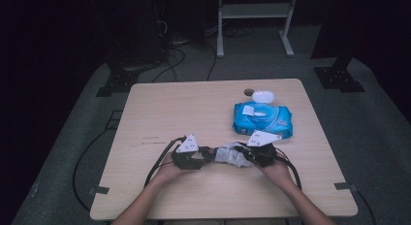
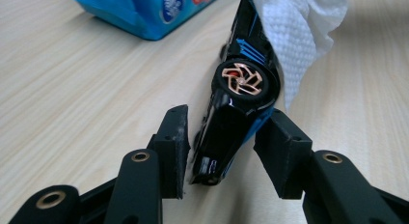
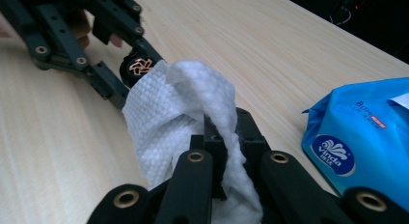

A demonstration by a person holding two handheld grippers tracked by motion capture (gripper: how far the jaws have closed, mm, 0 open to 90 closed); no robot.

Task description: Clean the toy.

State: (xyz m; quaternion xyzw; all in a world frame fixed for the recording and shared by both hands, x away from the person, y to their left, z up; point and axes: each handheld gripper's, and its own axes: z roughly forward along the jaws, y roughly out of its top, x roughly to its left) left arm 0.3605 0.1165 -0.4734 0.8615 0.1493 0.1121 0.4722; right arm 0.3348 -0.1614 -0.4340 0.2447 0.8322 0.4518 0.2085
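A black toy car (image 2: 231, 118) with blue stripes and a copper-coloured wheel (image 2: 242, 79) lies on its side between the jaws of my left gripper (image 2: 226, 151), which is shut on it. My right gripper (image 3: 224, 142) is shut on a white wet wipe (image 3: 178, 103) draped over the car's far end (image 3: 137, 67). In the high view the left gripper (image 1: 206, 153) and right gripper (image 1: 242, 154) meet nose to nose near the table's front, with the wipe (image 1: 227, 153) bunched between them. The wipe hides most of the car's front.
A blue pack of wet wipes (image 1: 261, 119) lies just behind the right gripper, with a white round lid (image 1: 263, 96) and a small dark disc (image 1: 248, 92) beyond it. The wooden table (image 1: 160, 113) has bare room at left. Cables trail off the front.
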